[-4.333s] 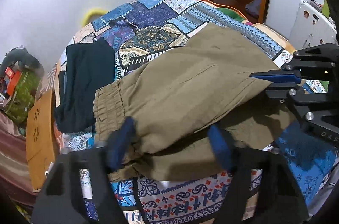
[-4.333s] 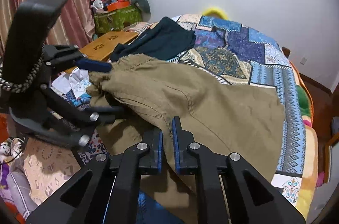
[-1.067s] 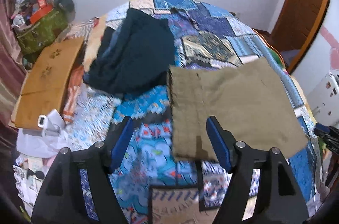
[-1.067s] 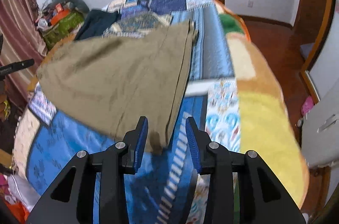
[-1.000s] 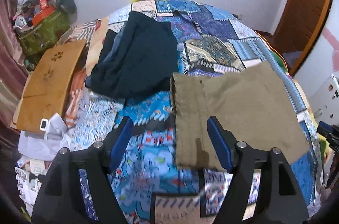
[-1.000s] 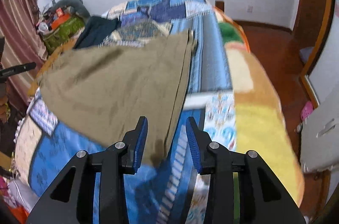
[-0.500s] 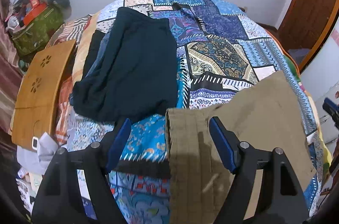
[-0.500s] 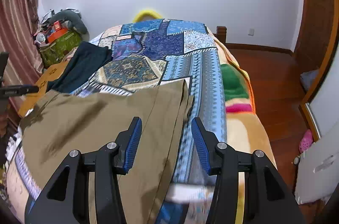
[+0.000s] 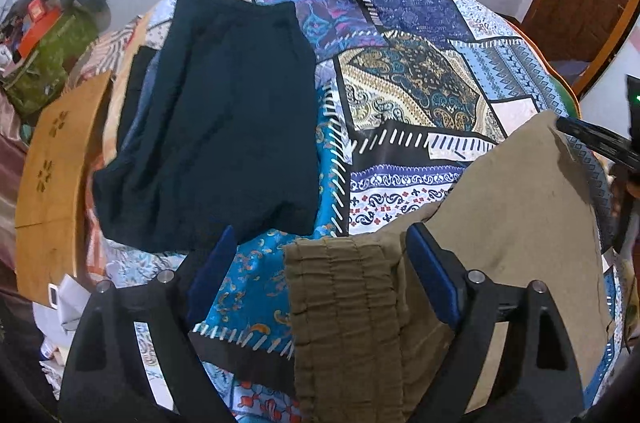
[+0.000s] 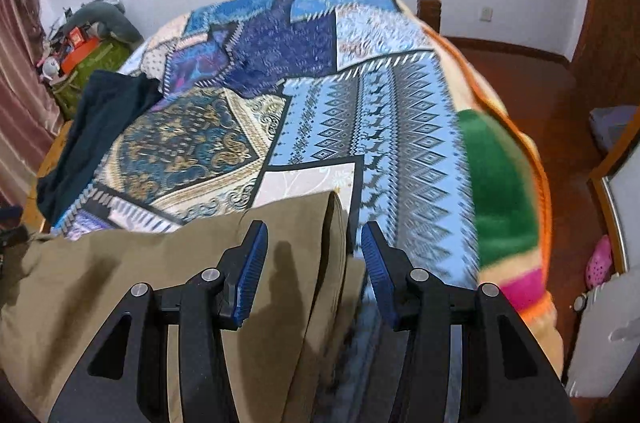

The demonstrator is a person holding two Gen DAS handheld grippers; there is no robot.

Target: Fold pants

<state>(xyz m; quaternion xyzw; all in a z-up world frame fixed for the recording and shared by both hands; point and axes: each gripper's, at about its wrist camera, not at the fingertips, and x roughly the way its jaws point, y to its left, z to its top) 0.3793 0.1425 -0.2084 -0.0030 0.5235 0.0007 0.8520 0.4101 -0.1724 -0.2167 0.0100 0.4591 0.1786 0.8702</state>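
The olive pants lie folded on the patchwork bedspread. Their gathered waistband runs between the fingers of my left gripper. Its jaws are opening, and the blue pads stand well clear of the cloth. In the right wrist view the pants fill the lower left. Their far corner sits between the fingers of my right gripper, which is open with a gap on both sides. A black finger of that gripper shows at the right edge of the left wrist view.
A dark navy garment lies on the bed just beyond the waistband, seen also as the navy garment. A wooden board and a green bag stand left of the bed. Wooden floor and a white cabinet are on the right.
Both grippers have travelled along the pants toward the head of the bed and sunk closer to the cloth. The left jaws have widened, and the right jaws are a little wider.
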